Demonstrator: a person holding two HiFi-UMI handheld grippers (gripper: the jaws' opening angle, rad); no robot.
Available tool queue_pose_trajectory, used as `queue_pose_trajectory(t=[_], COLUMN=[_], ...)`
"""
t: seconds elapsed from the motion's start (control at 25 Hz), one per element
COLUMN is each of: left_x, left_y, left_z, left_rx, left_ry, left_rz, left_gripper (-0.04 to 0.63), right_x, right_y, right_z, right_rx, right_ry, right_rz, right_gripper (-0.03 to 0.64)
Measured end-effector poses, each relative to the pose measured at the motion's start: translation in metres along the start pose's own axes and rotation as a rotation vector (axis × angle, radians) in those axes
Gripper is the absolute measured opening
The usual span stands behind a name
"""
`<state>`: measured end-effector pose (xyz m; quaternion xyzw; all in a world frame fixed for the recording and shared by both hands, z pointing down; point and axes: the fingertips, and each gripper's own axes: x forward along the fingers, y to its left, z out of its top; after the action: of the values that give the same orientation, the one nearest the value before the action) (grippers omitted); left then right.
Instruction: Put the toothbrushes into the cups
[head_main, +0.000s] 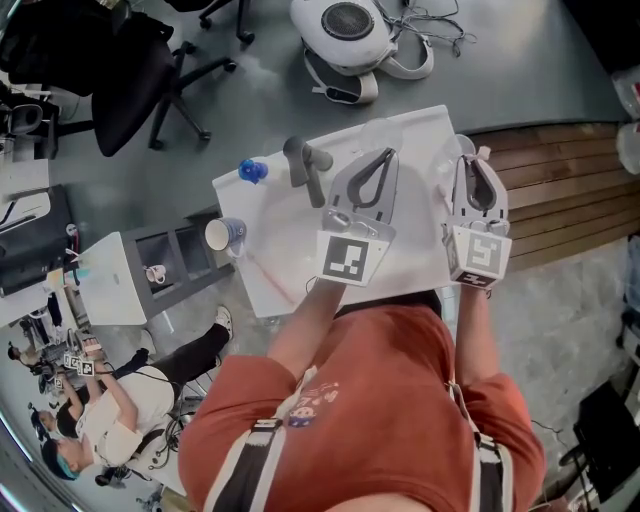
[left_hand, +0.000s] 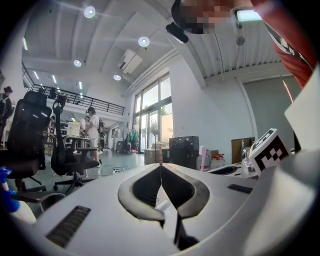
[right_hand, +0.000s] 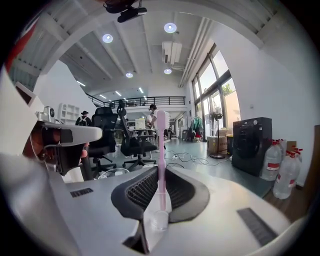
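The pink toothbrush stands upright between the jaws of my right tool, with what looks like its head end uppermost. Those jaws are closed onto it, the ribbed pads pressing either side of the handle. The brush is therefore in the air over the right side of the white bench, not in any cup. My left tool has its jaws brought fully together, tips meeting, with nothing caught between them. It hangs over the middle of the bench, beside the right one but apart from it.

Further out, one cup sits at the bench's left edge. A grey object and a small blue object lie toward the far left corner. I cannot tell whether other cups stand near the far edge.

I judge this to be the carry step: a brush is gripped but not yet dropped. Next I need to bring the right tool over a cup's mouth, hold the brush vertical, lower it inside the rim, then part the jaws. The cup I can see is on the left tool's side, so the tools might cross.
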<state>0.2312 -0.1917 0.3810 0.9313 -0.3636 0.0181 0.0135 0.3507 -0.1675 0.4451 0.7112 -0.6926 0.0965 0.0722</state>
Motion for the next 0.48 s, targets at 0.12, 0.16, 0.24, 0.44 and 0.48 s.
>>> queue_pose_trajectory(t=[0.12, 0.16, 0.24, 0.44, 0.48], left_x=[0.0008, 0.0012, 0.0018, 0.002, 0.0019], left_y=[0.0006, 0.0007, 0.0003, -0.0016, -0.002], left_z=[-0.0019, -0.0022, -0.0027, -0.0041, -0.0046], left_rx=[-0.006, -0.005, -0.003, 0.001, 0.004], left_ry=[0.003, 0.003, 0.002, 0.002, 0.005], left_rz=[0.003, 0.004, 0.004, 0.001, 0.0], left_gripper=[0.02, 0.02, 0.02, 0.02, 0.02], right_x=[0.002, 0.0031, 0.0047, 0.005, 0.005], right_y=[0.0007, 0.0008, 0.0005, 0.0005, 0.0], right_z=[-0.0025, -0.0033, -0.0045, -0.0089, -0.009], right_rx=[-0.001, -0.007, -0.017, -0.009, -0.01], right_ry=[0.017, 0.015, 0.015, 0.042, 0.043], right_rz=[0.006, 0.01, 0.013, 0.004, 0.001], right_gripper=[0.057, 0.057, 0.057, 0.06, 0.063])
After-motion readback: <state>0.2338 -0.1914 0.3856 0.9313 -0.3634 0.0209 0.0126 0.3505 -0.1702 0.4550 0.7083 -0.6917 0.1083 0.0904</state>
